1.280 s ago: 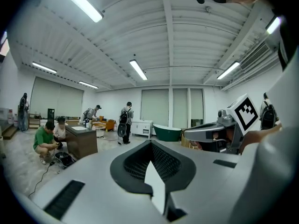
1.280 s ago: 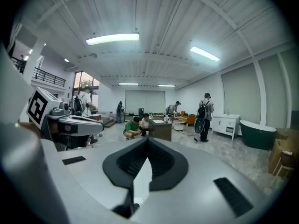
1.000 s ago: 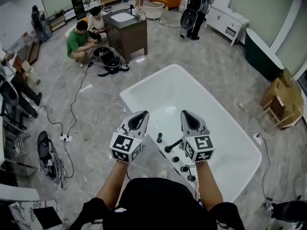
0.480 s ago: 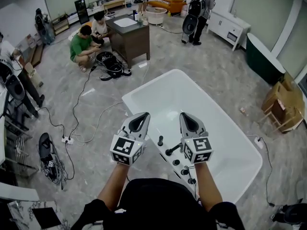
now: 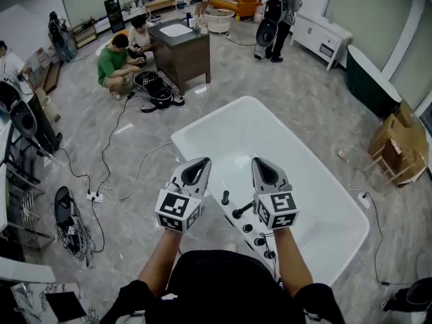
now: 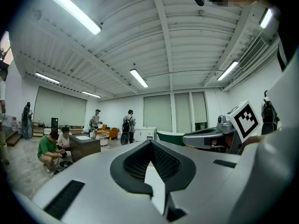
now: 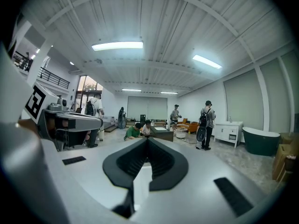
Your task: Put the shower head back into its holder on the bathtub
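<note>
A white bathtub fills the middle of the head view. Along its near rim stands a row of black fittings: an upright post, a slanted black handle that may be the shower head, and round knobs. The right gripper partly hides that handle, so I cannot tell how it sits. My left gripper and right gripper hover side by side above this rim, pointing level. Both are shut with nothing between the jaws. In both gripper views only the room is ahead.
Two people crouch beside a dark vanity cabinet beyond the tub, and a person with a backpack stands farther back. Cables and a power strip lie on the floor at left. A dark green tub and cardboard boxes stand at right.
Both grippers stay where they were, shut. The head view has tipped slightly, so the tub sits a little lower in the picture, and the people at the back have shifted a bit.
</note>
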{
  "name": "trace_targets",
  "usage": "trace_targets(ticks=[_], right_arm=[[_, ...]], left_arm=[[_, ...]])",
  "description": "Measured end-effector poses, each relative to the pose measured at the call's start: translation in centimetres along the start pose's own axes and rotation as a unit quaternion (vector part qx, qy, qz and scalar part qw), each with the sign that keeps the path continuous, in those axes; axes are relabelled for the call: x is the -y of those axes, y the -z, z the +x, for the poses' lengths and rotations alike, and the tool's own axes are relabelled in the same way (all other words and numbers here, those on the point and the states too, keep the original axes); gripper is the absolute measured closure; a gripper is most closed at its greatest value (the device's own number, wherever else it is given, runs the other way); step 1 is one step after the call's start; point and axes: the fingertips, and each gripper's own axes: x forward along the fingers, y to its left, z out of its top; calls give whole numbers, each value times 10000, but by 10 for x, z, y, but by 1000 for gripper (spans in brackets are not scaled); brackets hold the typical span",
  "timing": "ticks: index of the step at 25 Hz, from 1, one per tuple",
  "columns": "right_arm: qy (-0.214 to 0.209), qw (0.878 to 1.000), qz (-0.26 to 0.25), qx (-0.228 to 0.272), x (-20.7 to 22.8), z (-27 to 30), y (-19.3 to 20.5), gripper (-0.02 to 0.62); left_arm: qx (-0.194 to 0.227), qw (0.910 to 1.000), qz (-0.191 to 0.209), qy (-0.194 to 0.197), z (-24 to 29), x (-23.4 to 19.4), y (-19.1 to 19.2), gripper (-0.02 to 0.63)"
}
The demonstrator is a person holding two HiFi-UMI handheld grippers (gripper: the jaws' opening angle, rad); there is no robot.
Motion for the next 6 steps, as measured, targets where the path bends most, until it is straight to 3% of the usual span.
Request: trace_targets(ticks=[6], right_arm=[[2,10000,-14,-41,-2,2,3,574]], left_arm=[[-34,10000,29,-2,0,-2,4,592]])
